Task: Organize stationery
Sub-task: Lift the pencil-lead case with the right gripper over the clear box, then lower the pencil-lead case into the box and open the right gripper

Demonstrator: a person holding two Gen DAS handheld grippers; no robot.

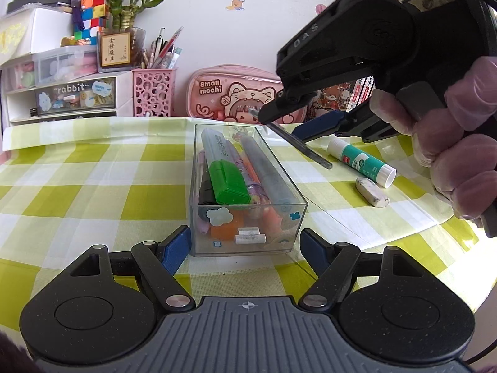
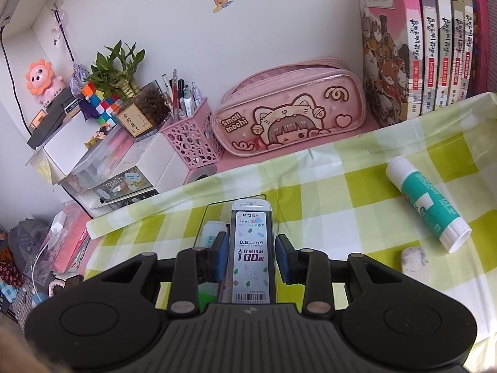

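Between the pads of the right gripper [image 2: 251, 256] sat a lead refill case [image 2: 251, 248], pinched at mid-length above the clear box [image 1: 248, 192]; judged light, rigid, slick plastic. The left gripper [image 1: 245, 245] clamped the box's near end; hold the case by its flat sides.

Left of the clear plastic organizer box [image 1: 248, 186] the green-checked tablecloth [image 1: 93, 180] lies bare; to its right, a white-and-teal glue stick [image 1: 362, 161] and grubby white eraser [image 1: 372, 192] clutter the way.
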